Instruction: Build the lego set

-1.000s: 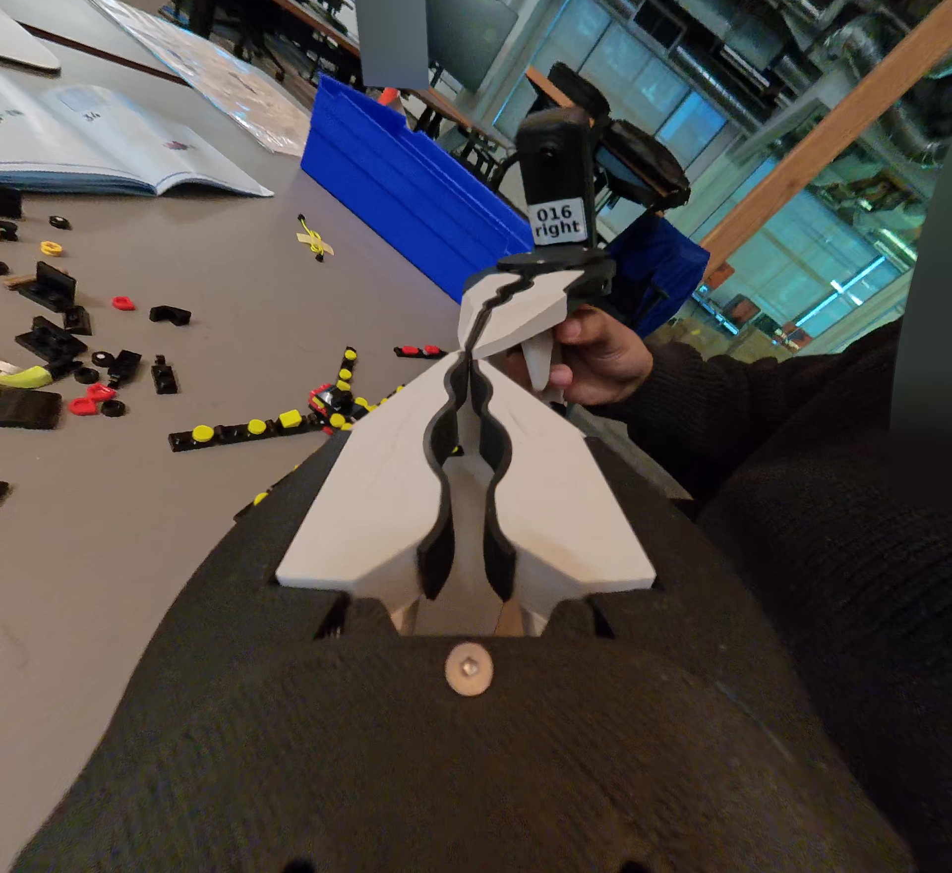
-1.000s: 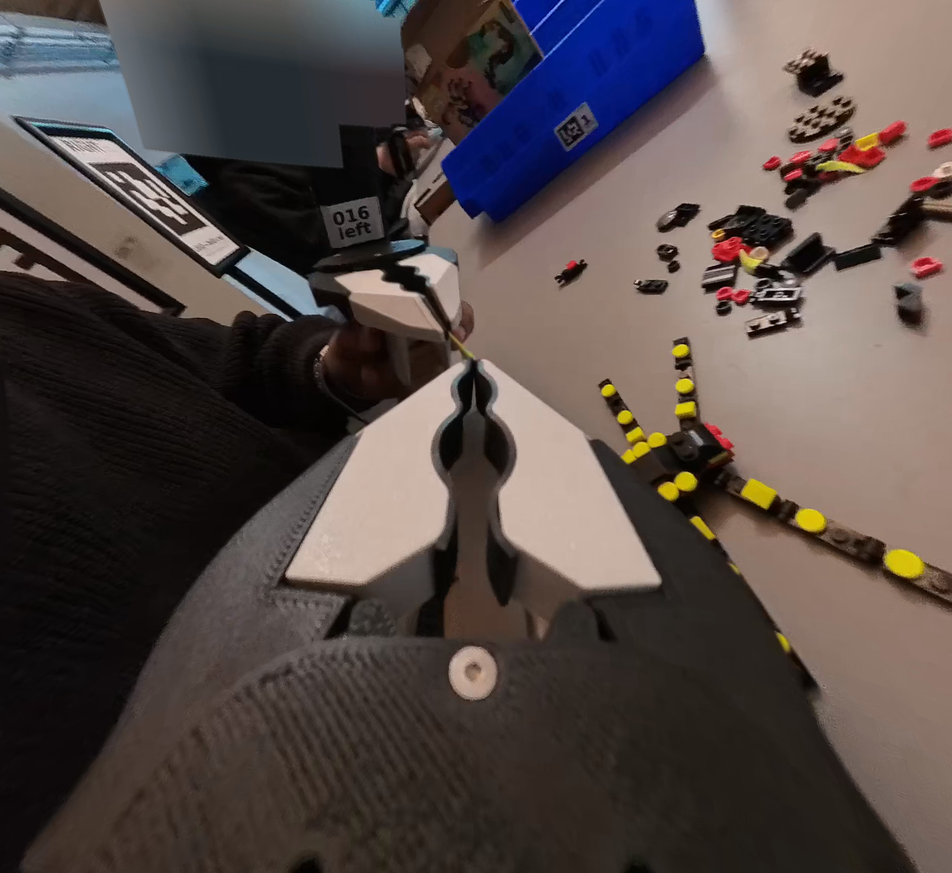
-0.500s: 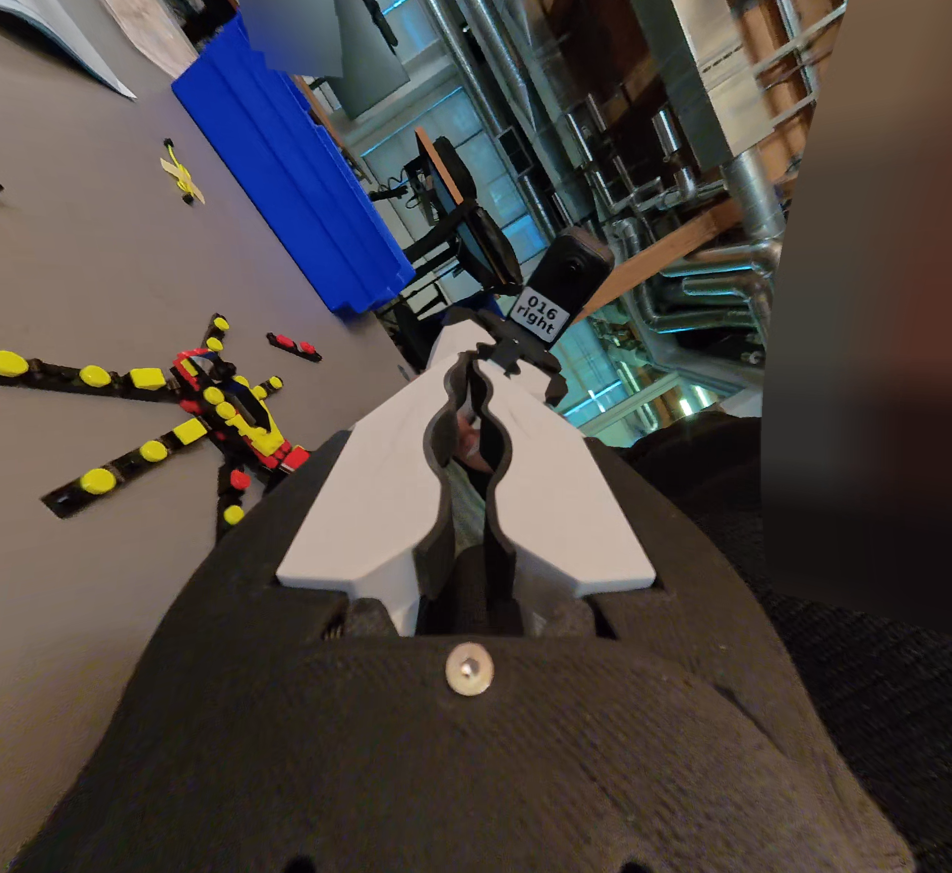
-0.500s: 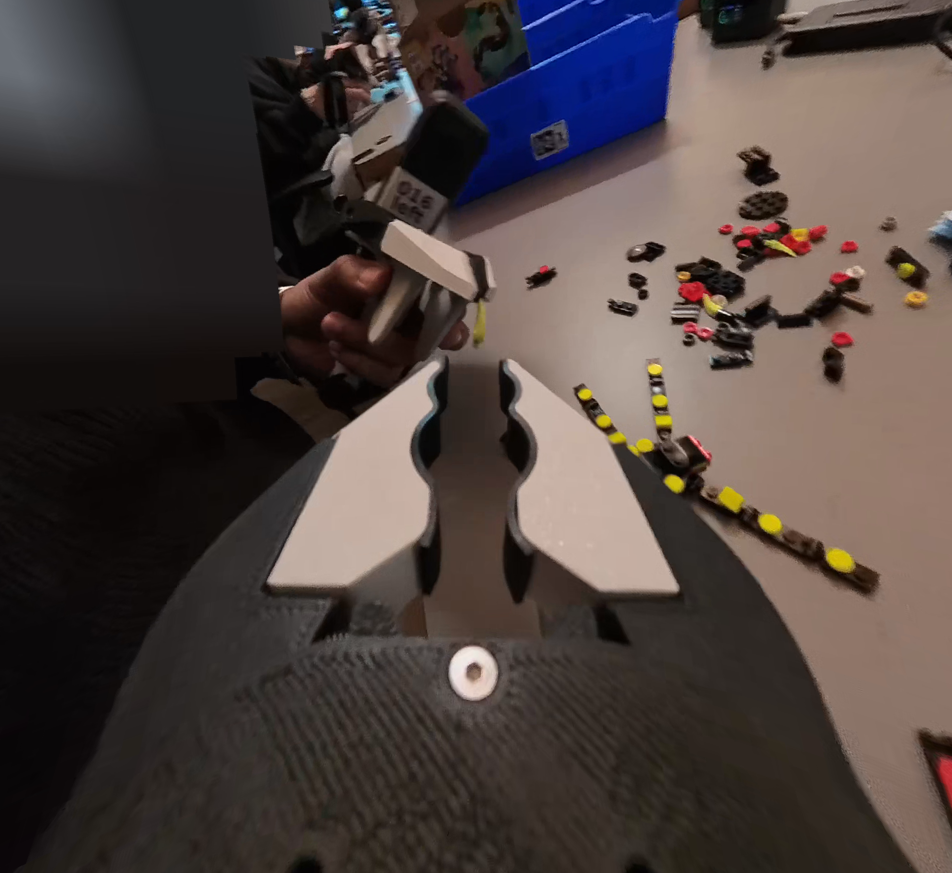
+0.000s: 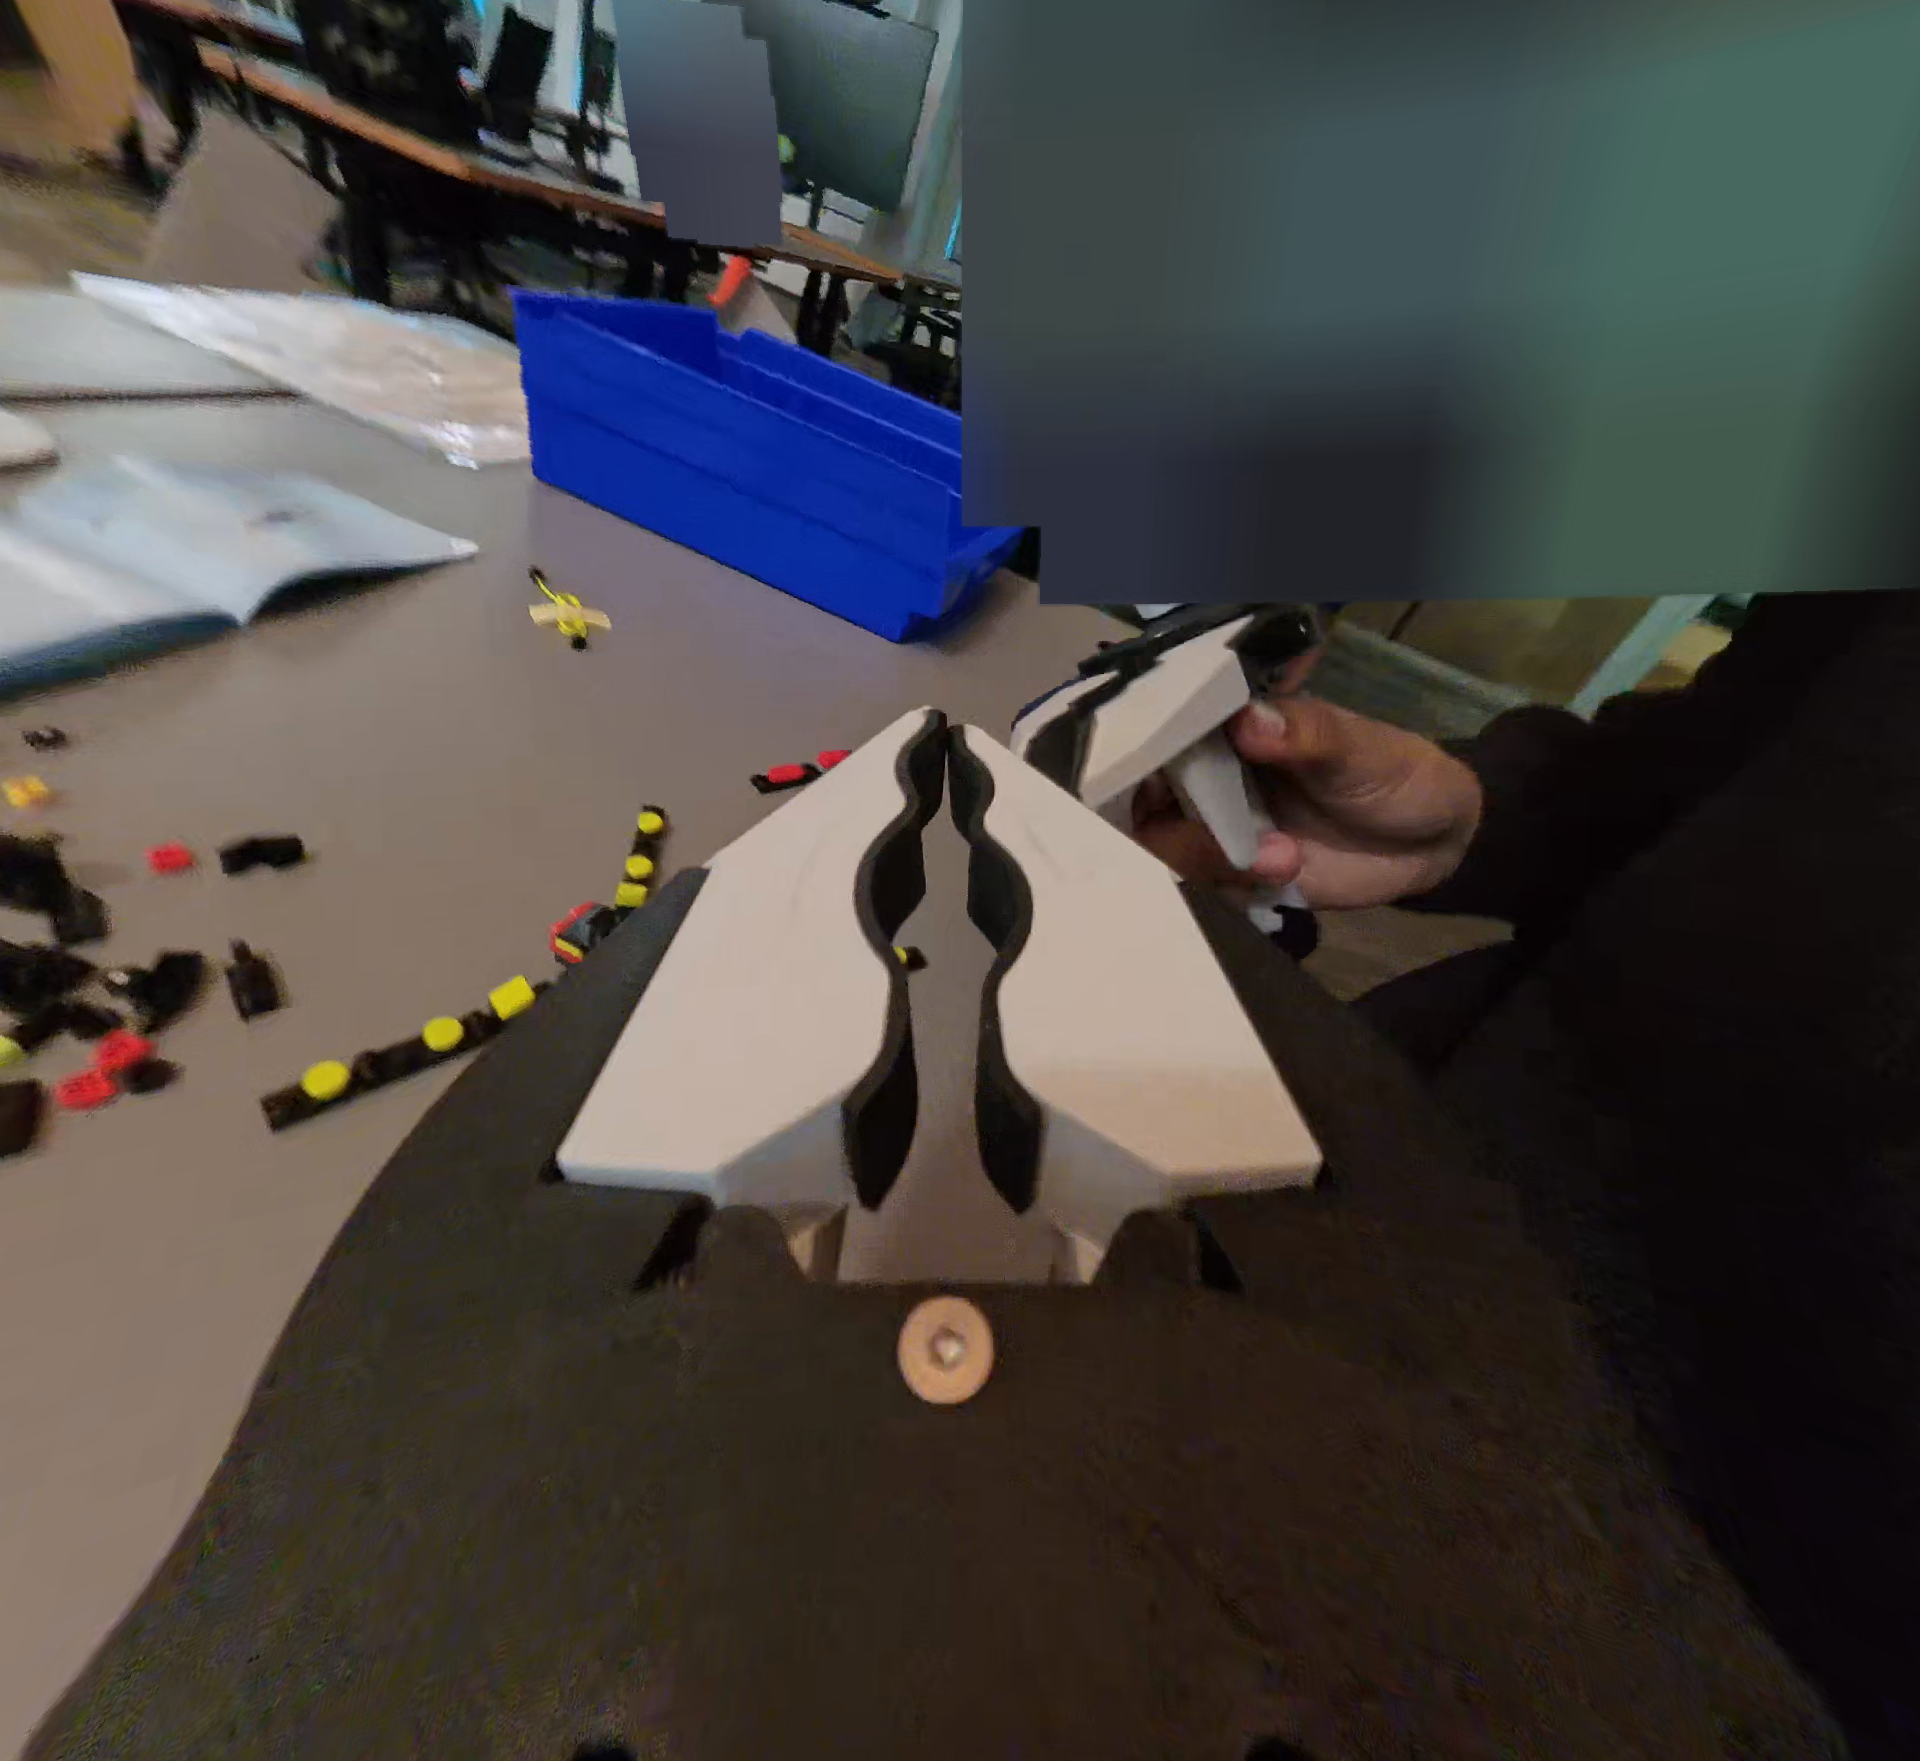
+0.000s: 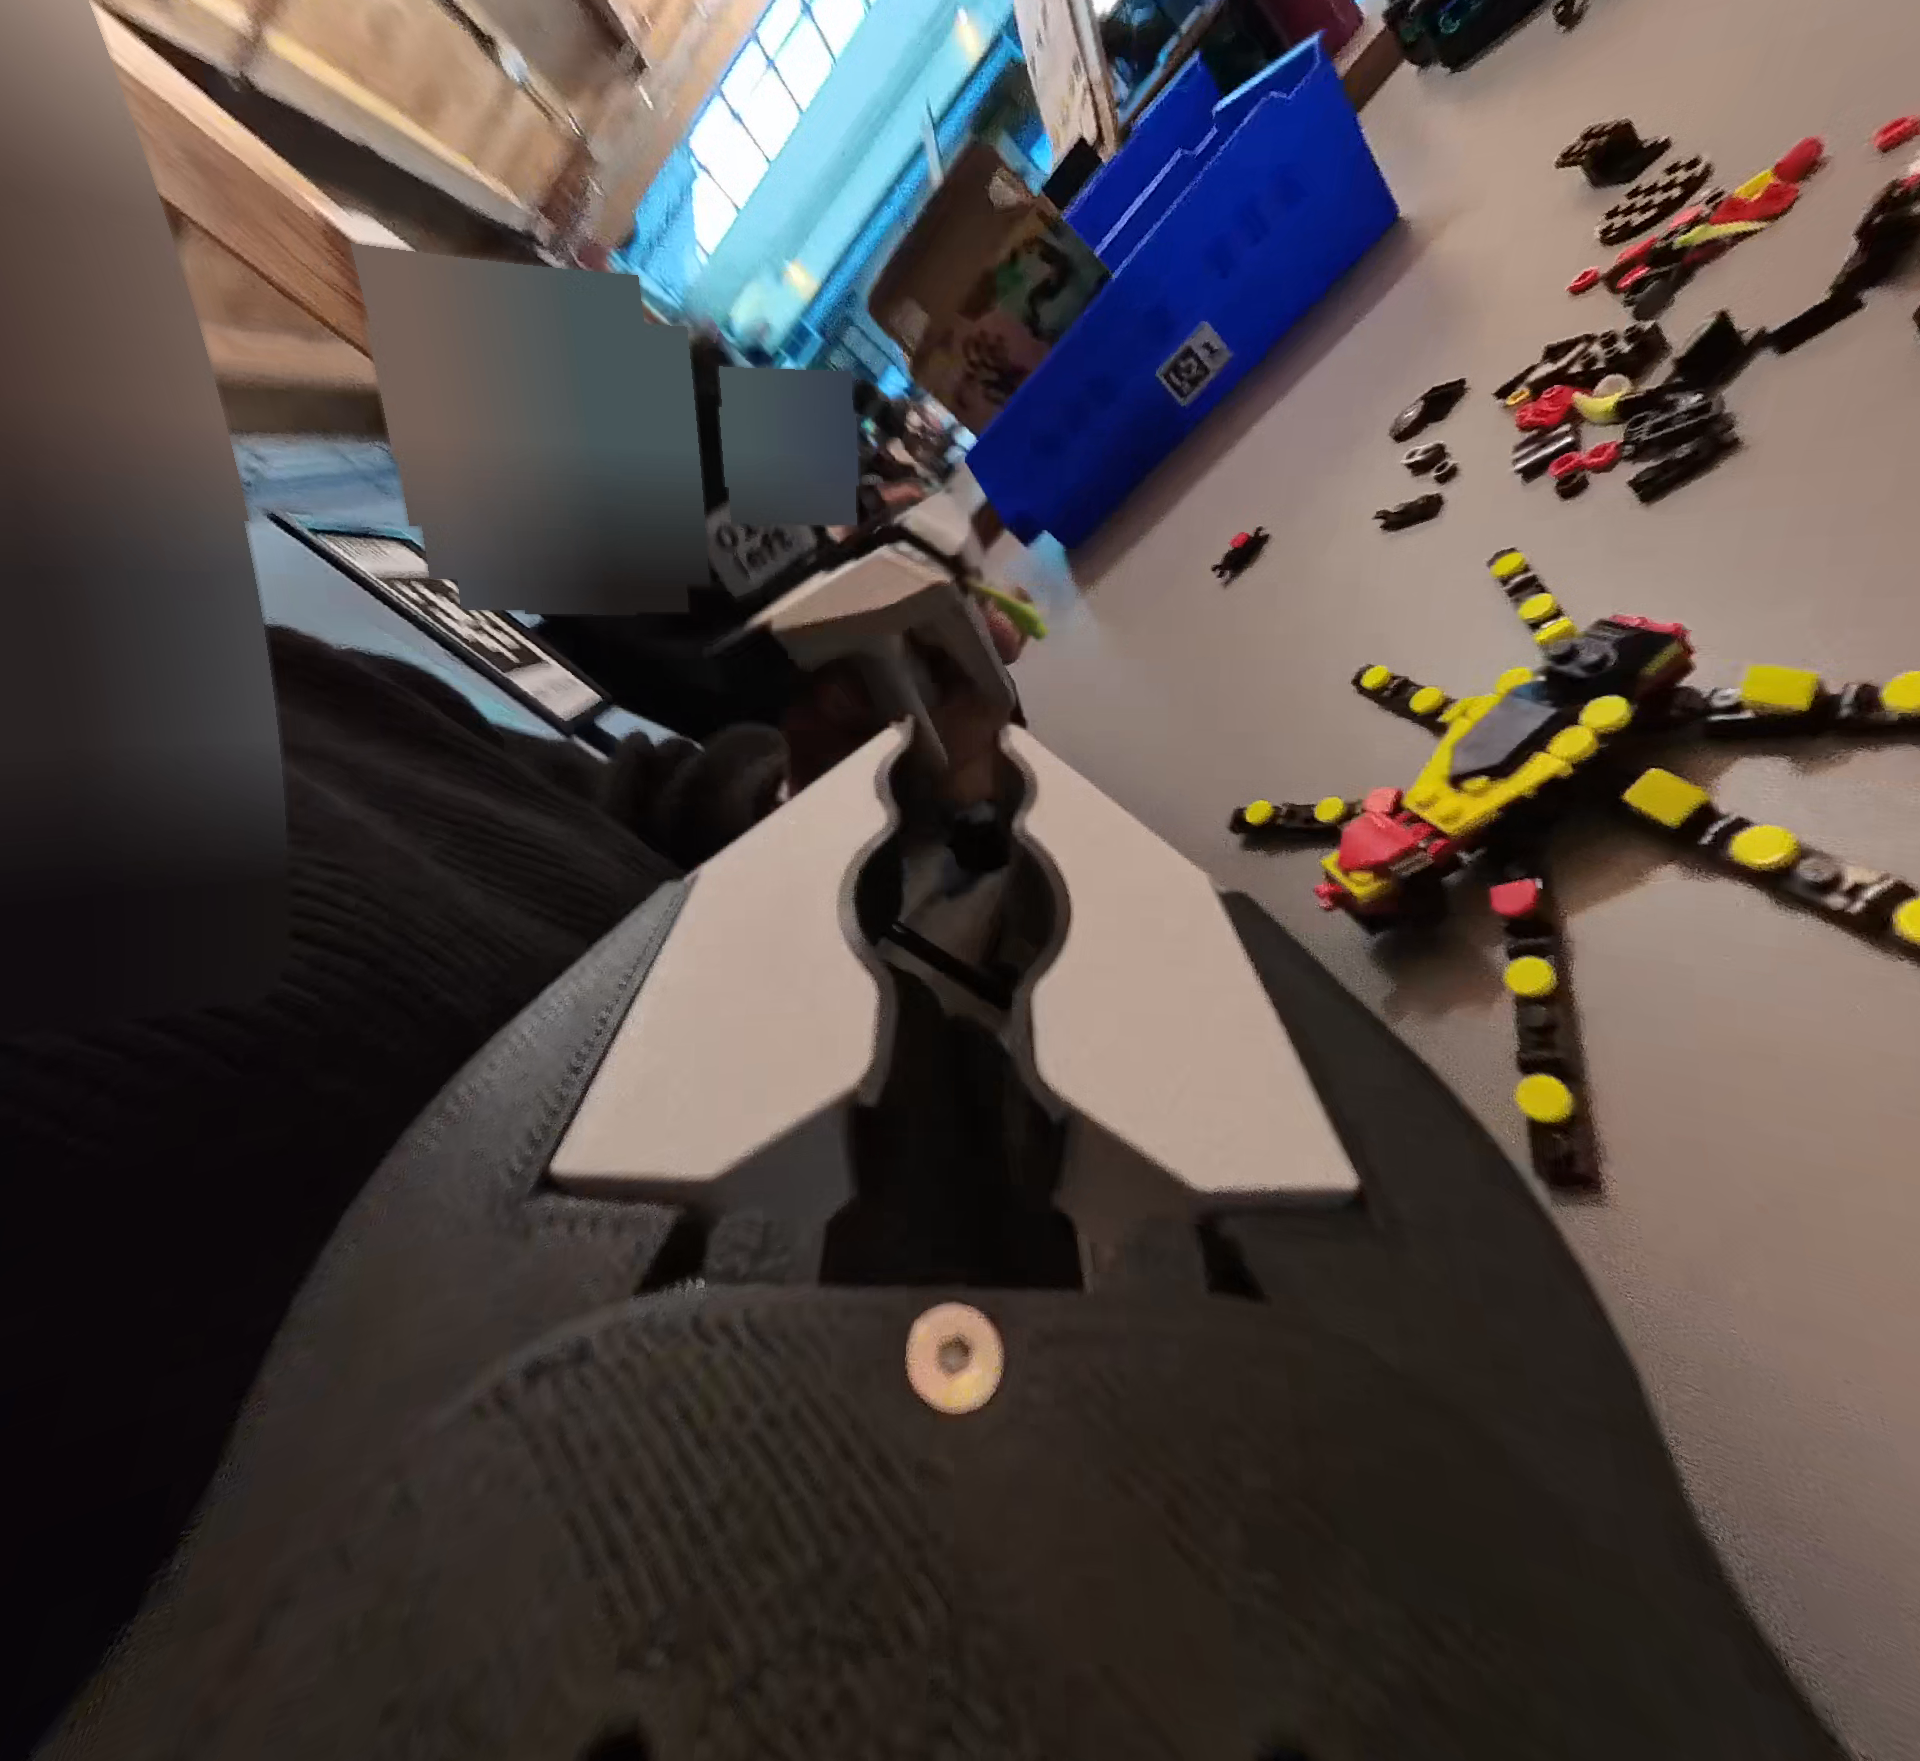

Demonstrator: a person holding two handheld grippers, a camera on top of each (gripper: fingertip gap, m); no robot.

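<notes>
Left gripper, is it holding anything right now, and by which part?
Yes. The left gripper pinches a thin yellow-green piece by one end at the tips of its jaws; the other end sticks out free.

— What do the tools look like?
— Each gripper (image 5: 945,740) has two pale wedge fingers (image 5: 764,994) with wavy black inner pads, on a broad textured black housing with one silver screw (image 5: 944,1348).
— And the right gripper (image 6: 954,755)?
— Same build, same screw (image 6: 953,1356).
— The person?
— A dark knit sleeve (image 5: 1662,880).
</notes>
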